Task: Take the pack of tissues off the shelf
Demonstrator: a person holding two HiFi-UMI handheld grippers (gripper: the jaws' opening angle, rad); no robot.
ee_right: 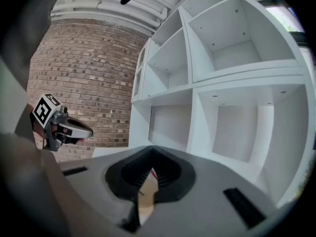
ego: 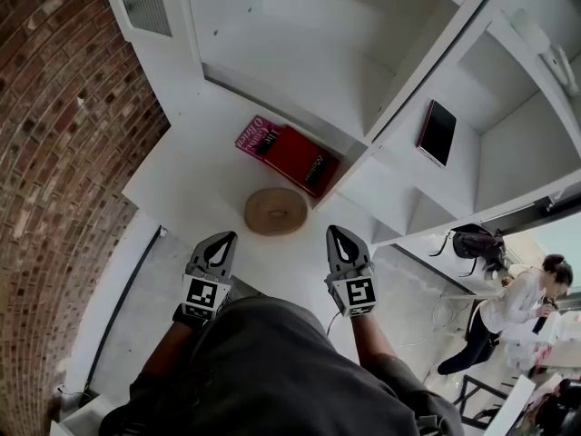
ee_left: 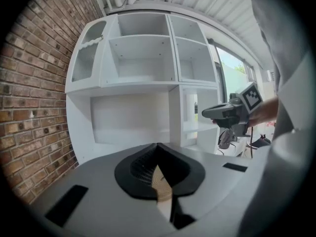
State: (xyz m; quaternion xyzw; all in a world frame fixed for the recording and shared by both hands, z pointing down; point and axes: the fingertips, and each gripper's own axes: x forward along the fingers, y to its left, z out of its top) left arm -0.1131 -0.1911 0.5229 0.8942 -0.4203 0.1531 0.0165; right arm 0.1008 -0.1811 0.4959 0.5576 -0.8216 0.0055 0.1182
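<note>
Pack of tissues not plainly told on the shelf (ego: 186, 166).
A red flat thing (ego: 300, 157), perhaps the pack, lay at the back of the low ledge, a tan disc (ego: 275, 212) before it. Left gripper (ego: 225, 240) and right gripper (ego: 337, 236) hung off the front edge, fingers pressed together on nothing, so a reach might only shove either thing.

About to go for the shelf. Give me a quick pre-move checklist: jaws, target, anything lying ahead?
1. Left gripper empty: ok, jaws shut on nothing.
2. Right gripper empty: ok, jaws shut on nothing.
3. Jaws open for a grasp: not ok, both shut.
4. Pack of tissues located: cannot tell, none recognisable in any view.
5. White shelf ledge ahead free: not ok, a red book and a round tan disc lie on it.
</note>
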